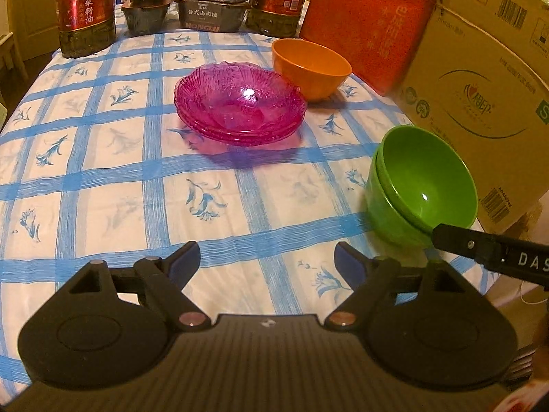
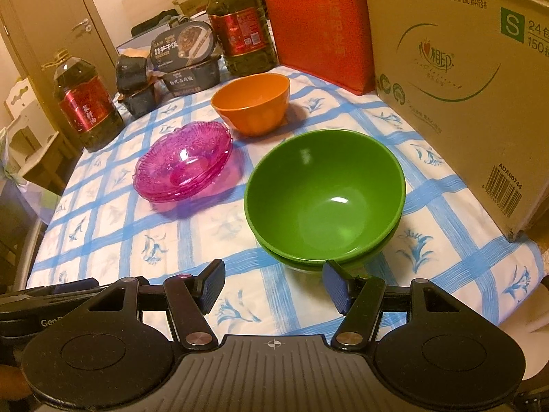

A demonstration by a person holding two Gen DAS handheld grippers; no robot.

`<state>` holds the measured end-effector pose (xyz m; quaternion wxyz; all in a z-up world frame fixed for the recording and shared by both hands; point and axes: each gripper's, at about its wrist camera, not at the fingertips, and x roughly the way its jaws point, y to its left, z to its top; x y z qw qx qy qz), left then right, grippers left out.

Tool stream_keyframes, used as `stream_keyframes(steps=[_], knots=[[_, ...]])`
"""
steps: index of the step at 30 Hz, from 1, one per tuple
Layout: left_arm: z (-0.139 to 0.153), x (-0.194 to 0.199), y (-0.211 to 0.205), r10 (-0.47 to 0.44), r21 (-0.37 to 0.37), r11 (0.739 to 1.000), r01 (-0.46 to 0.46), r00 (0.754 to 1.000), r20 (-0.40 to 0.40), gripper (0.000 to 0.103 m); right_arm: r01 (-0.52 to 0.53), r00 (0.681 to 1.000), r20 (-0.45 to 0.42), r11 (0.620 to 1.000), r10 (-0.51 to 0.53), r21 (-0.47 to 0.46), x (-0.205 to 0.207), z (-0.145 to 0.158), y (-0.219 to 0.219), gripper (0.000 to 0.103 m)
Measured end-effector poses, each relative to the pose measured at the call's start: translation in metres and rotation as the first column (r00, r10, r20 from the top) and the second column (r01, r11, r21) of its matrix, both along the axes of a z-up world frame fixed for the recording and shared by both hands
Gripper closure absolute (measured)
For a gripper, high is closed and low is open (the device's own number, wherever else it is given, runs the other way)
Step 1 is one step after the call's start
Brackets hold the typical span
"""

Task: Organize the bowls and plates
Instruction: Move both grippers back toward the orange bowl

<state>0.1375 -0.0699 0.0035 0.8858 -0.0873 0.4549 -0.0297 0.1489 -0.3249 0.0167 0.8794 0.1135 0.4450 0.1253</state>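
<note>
the left gripper [image 1: 266, 261] hangs wide apart over bare checked tablecloth [image 1: 103, 178], holding nothing. the right gripper [image 2: 272, 286] is spread too, empty, just before the nested green bowls [image 2: 326, 199]. stacked pink glass plates [image 1: 240, 106] sit mid-table, the orange bowl [image 1: 310, 67] behind them.

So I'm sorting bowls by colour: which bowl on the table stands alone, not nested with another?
The orange bowl, by the red bag. The green bowls are nested and the pink dishes stacked.
</note>
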Motion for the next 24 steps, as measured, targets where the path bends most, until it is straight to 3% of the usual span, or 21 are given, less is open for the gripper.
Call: stream_keyframes(steps=[13,24], knots=[[0.013,0.014,0.002,-0.025,-0.045,0.999,0.026,1.000,0.017,0.019,-0.008,1.000,0.003,1.000,0.008,0.005,0.012,0.008,-0.003,0.040],[0.039,0.052,0.004,-0.068,-0.055,0.996,0.072,0.995,0.070,0.017,-0.039,0.998,0.048,0.999,0.040,-0.017,0.039,0.033,-0.007,0.040]])
